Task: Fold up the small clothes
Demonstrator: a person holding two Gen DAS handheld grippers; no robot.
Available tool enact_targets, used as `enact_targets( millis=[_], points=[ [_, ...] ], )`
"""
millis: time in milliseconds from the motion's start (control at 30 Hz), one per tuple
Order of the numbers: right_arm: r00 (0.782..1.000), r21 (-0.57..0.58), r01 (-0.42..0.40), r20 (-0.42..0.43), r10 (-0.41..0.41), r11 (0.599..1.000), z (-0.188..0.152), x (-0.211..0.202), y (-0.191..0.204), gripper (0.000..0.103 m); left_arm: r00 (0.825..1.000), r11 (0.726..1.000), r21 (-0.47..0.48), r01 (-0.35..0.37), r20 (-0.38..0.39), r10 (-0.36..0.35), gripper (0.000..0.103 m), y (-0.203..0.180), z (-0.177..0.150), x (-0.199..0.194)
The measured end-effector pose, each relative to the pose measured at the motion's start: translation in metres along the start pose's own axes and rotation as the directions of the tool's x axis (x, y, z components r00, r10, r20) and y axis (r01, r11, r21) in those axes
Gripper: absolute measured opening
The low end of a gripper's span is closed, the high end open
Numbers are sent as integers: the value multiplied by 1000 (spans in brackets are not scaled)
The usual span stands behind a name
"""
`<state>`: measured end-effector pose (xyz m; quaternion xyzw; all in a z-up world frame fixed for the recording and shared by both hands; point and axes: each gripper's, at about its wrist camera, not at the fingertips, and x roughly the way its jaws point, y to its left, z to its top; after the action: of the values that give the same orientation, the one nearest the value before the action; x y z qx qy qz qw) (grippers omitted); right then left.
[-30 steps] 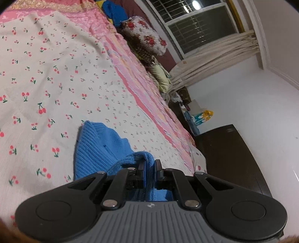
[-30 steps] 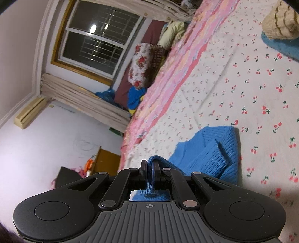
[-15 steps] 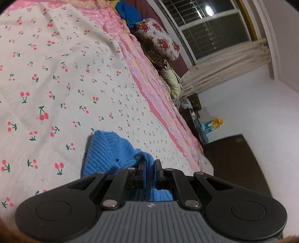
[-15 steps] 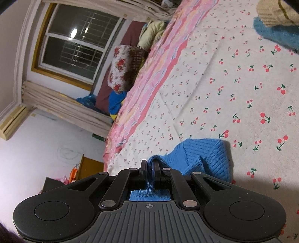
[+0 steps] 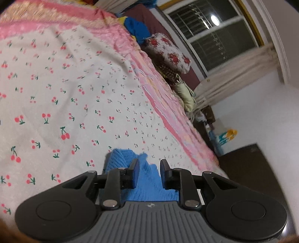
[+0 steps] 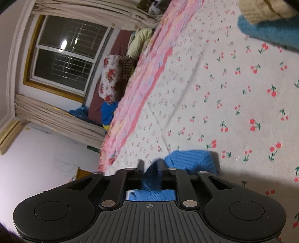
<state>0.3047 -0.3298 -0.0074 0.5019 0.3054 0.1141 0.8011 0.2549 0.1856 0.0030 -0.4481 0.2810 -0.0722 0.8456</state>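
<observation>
Left gripper: fingers had just been opening and stood narrowly parted, a clear gap showing on both sides of the blue knit garment lying between them. No pad pressed on the cloth. The garment sat on the cherry-print bedsheet at the near edge of the bed, directly ahead of the gripper at 12 o'clock, with a ribbed lobe bulging toward 11 o'clock past the left finger.

Right gripper: fingers likewise had just been opening, parted a little. A raised fold of the same blue knit garment stood between them; it lay close against the right finger, and whether it still touched that pad could not be told through the blur. The rest of the garment was bunched on the bedsheet toward 1 o'clock of the gripper.

Other items noted in the right wrist view: a teal cloth at 2 o'clock, far across the bed, with a cream knit piece lying on top of it. A pink quilt ran along the far side of the sheet.
</observation>
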Motion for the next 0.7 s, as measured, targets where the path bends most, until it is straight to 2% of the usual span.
enact_targets(
  millis=[133,233,367,500,533,600,667,700],
  points=[
    [999,-100,20,29,-17,995,-1,-8,12,34,999,996,84,-31,-15,33,28,-11,-14,-6],
    [996,-177,83,6,-84,981,-6,-4,18,35,998,985,163,-54,-30,60,29,-21,-25,-6],
    [975,-352,195,-32,-220,915,-21,17,32,35,993,946,310,-100,-27,114,32,-39,-40,-6],
    [938,-486,286,-34,-345,826,-37,43,41,34,983,889,430,-155,-26,183,35,-51,-50,3],
    [933,-507,296,-29,-359,810,-39,46,43,32,977,869,459,-185,-10,213,35,-51,-52,6],
    [927,-539,300,-29,-373,787,-42,49,48,10,960,836,488,-251,15,280,35,-48,-55,12],
    [934,-546,280,-35,-355,790,-41,48,55,5,945,825,477,-302,36,325,32,-41,-55,13],
    [939,-552,280,-12,-343,786,-40,44,59,5,938,821,469,-326,51,343,31,-37,-55,12]
  ],
)
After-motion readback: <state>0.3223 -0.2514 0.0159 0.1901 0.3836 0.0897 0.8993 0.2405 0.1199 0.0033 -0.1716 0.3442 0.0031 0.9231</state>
